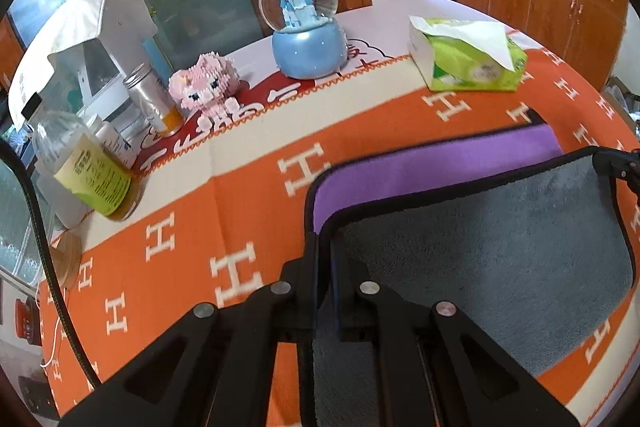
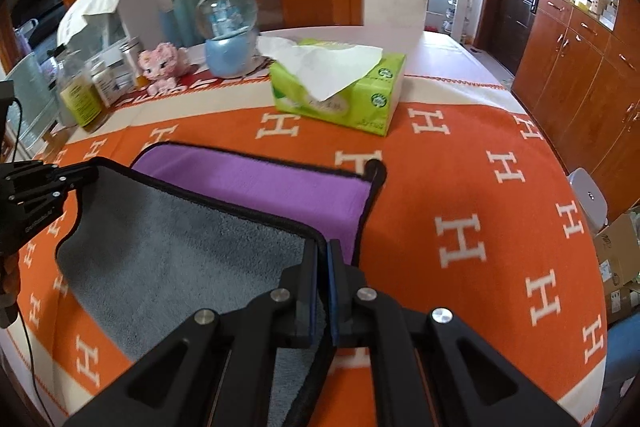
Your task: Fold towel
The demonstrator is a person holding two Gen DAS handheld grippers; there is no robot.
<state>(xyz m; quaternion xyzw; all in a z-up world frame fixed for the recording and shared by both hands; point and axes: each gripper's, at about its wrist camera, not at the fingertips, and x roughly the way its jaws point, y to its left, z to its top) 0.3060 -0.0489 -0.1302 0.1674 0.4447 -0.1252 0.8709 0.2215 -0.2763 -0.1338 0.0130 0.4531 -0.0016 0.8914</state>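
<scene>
The towel [image 1: 480,259] is purple on one face and grey on the other, with a black hem. It lies on the orange table cover, its near half lifted and carried over the far purple half [image 2: 256,183]. My left gripper [image 1: 323,247] is shut on the towel's near left corner. My right gripper [image 2: 322,251] is shut on the near right corner; it also shows at the right edge of the left wrist view [image 1: 616,163]. The left gripper shows at the left edge of the right wrist view [image 2: 86,173]. The grey face [image 2: 180,259] sags between the two grippers.
A green tissue box [image 2: 340,91] stands just beyond the towel. A blue snow globe [image 1: 306,27], a pink block figure [image 1: 204,87] and several bottles [image 1: 92,171] stand at the far left. The orange cover with white H marks [image 2: 480,187] spreads to the right. Wooden cabinets [image 2: 580,67] stand beyond.
</scene>
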